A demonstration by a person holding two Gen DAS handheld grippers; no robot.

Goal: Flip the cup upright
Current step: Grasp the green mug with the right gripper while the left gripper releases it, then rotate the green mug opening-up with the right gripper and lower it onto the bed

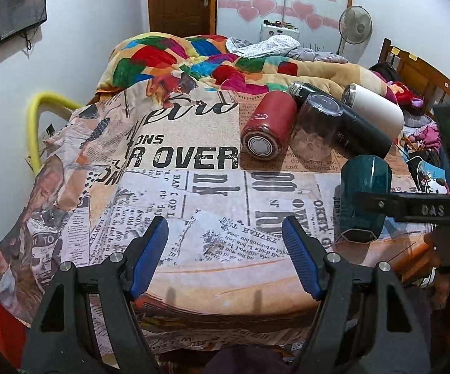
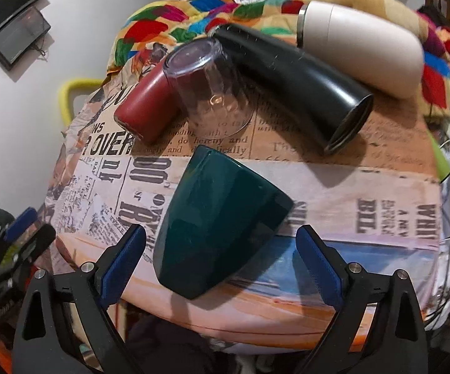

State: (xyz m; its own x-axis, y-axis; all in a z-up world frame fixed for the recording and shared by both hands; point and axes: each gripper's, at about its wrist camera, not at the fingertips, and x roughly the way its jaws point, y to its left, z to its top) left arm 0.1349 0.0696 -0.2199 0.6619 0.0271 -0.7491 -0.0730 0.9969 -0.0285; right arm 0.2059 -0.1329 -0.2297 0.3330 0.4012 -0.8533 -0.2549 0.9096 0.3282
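A dark green cup stands upside down on the newspaper-print cloth, mouth down, near the front edge. My right gripper is open with its blue pads on either side of the cup's lower part, not touching it. The cup also shows at the right of the left wrist view, with a black finger of the right gripper across it. My left gripper is open and empty over the cloth, left of the cup.
Behind the cup lie a red flask, a black flask and a white flask, with a clear tumbler upside down between them. A colourful quilt lies behind. Clutter and cables sit at the right.
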